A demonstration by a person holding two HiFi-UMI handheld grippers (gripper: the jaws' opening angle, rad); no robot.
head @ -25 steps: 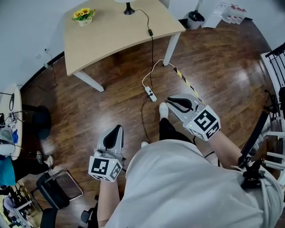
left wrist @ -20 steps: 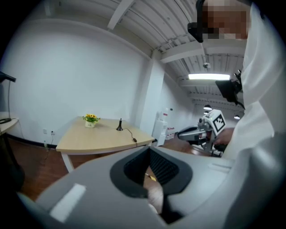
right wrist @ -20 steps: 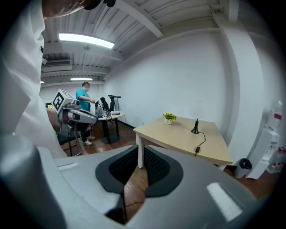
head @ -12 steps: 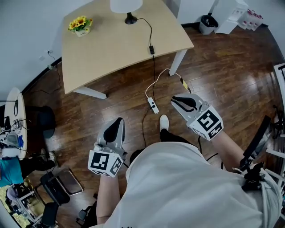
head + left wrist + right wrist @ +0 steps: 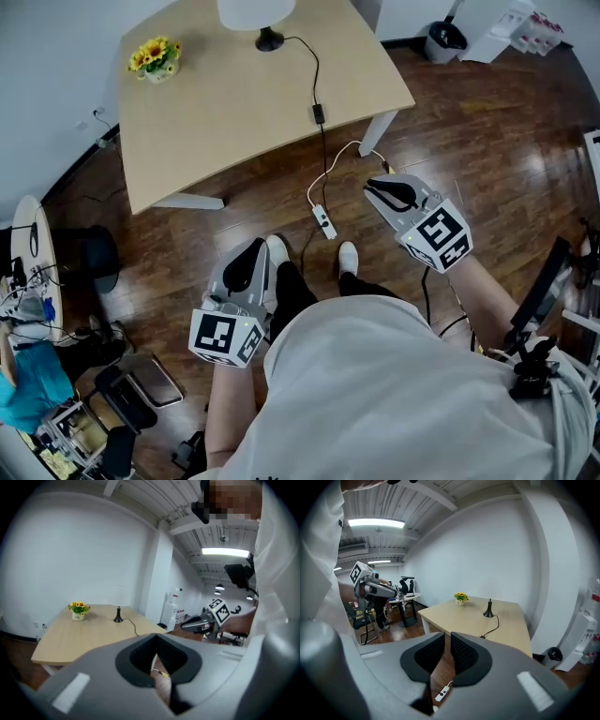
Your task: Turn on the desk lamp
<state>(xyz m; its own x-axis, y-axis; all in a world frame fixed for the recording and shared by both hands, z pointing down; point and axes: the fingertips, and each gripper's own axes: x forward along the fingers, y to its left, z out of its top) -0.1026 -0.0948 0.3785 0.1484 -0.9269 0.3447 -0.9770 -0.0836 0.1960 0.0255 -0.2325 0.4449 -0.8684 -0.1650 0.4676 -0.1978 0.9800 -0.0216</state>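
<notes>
The desk lamp stands at the far end of the light wooden desk point(image 5: 234, 103), its white shade point(image 5: 255, 11) above a black base point(image 5: 269, 39). Its black cord runs over the desk through an inline switch point(image 5: 318, 113) and down to a white power strip point(image 5: 323, 222) on the floor. In the gripper views only the lamp's stem point(image 5: 117, 615) point(image 5: 489, 607) stands out against the wall. Both grippers hang over the floor short of the desk. My left gripper point(image 5: 246, 270) point(image 5: 156, 651) and my right gripper point(image 5: 392, 193) point(image 5: 447, 641) are shut and hold nothing.
A pot of yellow flowers point(image 5: 155, 58) sits on the desk's left part. A bin point(image 5: 444, 39) stands at the far right wall. A chair point(image 5: 131, 384) and a round side table point(image 5: 28, 244) are at the left. The person's feet are beside the power strip.
The person has stepped toward the desk: it lies nearer and the lamp shade has come into view. Both grippers came forward with them, still shut.
</notes>
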